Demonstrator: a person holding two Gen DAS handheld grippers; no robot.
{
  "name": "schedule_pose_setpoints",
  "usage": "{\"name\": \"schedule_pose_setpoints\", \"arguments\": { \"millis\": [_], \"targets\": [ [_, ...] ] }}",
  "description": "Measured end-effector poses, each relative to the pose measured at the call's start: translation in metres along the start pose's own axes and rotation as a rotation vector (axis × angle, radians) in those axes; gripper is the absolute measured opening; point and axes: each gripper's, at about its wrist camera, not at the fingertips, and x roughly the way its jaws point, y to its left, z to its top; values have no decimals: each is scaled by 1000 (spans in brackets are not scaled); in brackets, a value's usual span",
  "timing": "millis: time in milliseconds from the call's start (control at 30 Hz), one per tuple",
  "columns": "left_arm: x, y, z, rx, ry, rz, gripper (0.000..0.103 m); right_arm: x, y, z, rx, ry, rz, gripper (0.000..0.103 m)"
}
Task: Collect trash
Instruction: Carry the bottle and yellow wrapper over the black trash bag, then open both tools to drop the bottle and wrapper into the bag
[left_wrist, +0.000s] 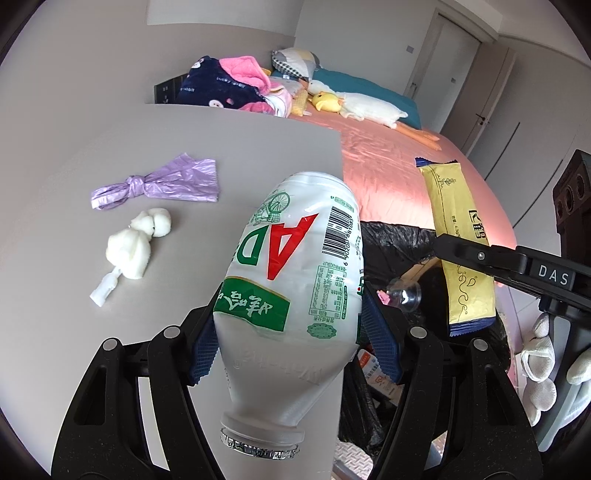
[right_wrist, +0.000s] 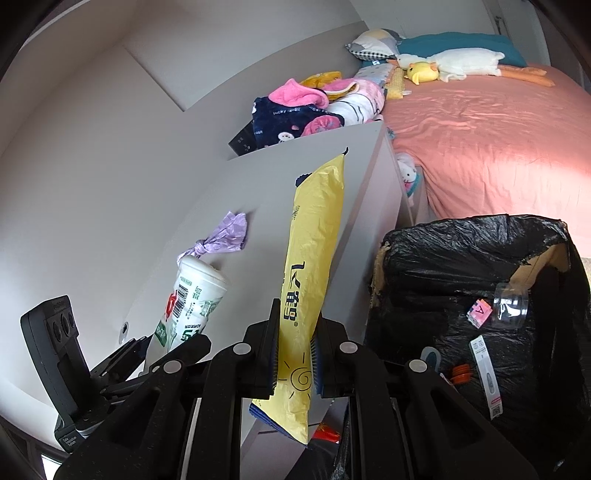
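My left gripper (left_wrist: 291, 332) is shut on a white plastic drink bottle (left_wrist: 295, 266) with red and green print, held mouth toward the camera at the table's right edge; it also shows in the right wrist view (right_wrist: 188, 302). My right gripper (right_wrist: 293, 354) is shut on a long yellow snack wrapper (right_wrist: 314, 266), also seen in the left wrist view (left_wrist: 458, 236) above the bin. The black-lined trash bin (right_wrist: 461, 266) stands right of the table and holds several scraps. A knotted purple bag (left_wrist: 159, 182) and crumpled white tissue (left_wrist: 136, 247) lie on the grey table (left_wrist: 74, 155).
A bed with a pink sheet (right_wrist: 480, 133) lies behind the bin, with a plush goose (right_wrist: 454, 62), pillows and a pile of clothes (right_wrist: 306, 110). Doors and a wall stand at the far right (left_wrist: 454, 59).
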Motion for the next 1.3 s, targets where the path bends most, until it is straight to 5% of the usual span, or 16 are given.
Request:
{"name": "schedule_pose_setpoints", "arguments": {
  "millis": [1100,1300],
  "targets": [
    [52,-129,-9,209,121,-147,67,-75,-105,-8,101,-112,-161,15],
    [60,-149,-16,254,146,-243,68,-86,-123,-12,129,-126,-195,16]
  ]
}}
